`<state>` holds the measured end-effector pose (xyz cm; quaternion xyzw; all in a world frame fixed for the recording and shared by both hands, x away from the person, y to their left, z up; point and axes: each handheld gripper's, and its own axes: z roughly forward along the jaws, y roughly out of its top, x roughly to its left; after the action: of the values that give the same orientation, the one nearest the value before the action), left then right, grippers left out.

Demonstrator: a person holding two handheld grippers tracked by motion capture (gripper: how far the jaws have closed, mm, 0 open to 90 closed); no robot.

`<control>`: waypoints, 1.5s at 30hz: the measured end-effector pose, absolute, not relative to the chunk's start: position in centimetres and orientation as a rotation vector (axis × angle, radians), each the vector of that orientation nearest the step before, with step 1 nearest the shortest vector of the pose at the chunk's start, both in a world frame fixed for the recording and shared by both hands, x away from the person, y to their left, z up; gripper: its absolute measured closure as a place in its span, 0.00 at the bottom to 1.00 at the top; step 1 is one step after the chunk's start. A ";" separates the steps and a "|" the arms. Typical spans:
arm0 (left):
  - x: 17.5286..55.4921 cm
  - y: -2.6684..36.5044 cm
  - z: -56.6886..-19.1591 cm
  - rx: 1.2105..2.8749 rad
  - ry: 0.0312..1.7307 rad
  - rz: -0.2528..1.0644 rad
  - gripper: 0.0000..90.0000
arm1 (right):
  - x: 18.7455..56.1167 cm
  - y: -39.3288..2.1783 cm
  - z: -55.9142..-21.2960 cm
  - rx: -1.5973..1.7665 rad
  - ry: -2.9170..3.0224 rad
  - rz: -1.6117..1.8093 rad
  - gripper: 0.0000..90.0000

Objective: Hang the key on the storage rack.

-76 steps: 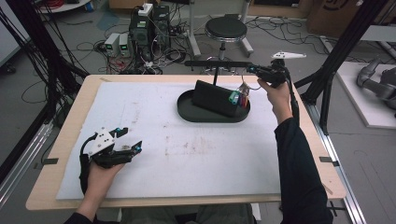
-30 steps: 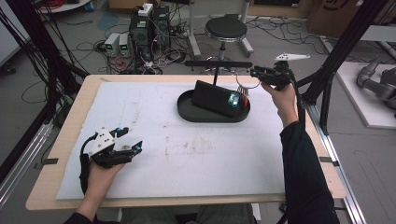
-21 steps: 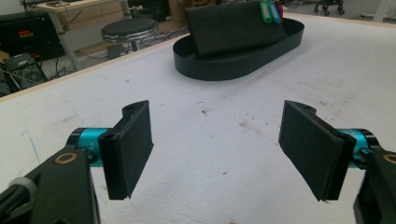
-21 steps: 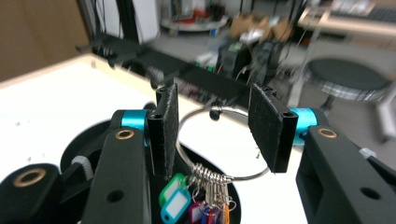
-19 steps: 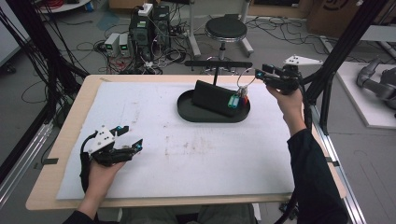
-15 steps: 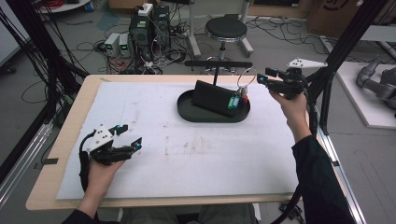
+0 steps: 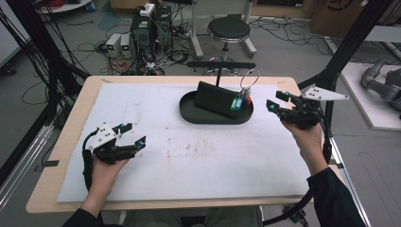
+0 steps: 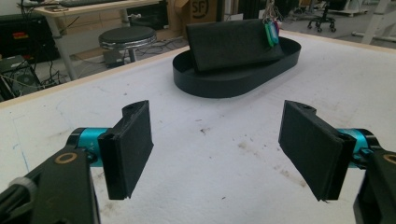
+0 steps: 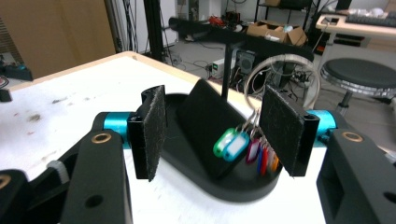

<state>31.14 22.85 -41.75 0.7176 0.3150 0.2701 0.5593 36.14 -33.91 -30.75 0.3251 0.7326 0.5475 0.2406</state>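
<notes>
A black oval tray (image 7: 190, 112) sits at the table's far middle with a black slab (image 7: 213, 98) leaning in it. A wire key ring (image 7: 249, 78) with several coloured tags (image 7: 239, 102) stands at the slab's right end, under the bar of a black T-stand (image 7: 221, 65). I cannot tell whether the ring hangs from the bar. My right gripper (image 7: 273, 100) is open just right of the tray. In its own view the gripper (image 9: 219, 135) frames the tags (image 9: 231, 144) and ring (image 9: 280, 70) from a short way off. My left gripper (image 7: 134, 134) rests open near the front left, holding nothing, and in its own view (image 8: 219, 149) faces the tray (image 8: 233, 81).
A white sheet (image 7: 198, 156) covers the wooden table (image 7: 71, 137). Behind the far edge are a round stool (image 7: 229, 29), computer boxes and cables on the floor. Black frame posts (image 7: 347, 45) rise at the right corner, beside my right hand.
My right gripper has drawn back from the key ring, moving right and toward me, away from the tray. The left gripper has stayed in place.
</notes>
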 end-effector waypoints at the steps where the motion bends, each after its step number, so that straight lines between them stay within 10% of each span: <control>1: 31.2 22.8 -41.7 1.693 0.738 0.636 0.29 | 35.7 -34.1 -31.2 0.898 2.001 1.502 0.46; 45: 30.6 23.5 -42.2 1.710 0.794 0.621 0.29 | 32.3 -36.6 -41.0 1.123 1.973 1.373 0.40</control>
<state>30.58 23.53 -42.17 0.7213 0.3348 0.2619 0.5468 32.33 -36.57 -41.04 0.4106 0.7217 0.5022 0.2417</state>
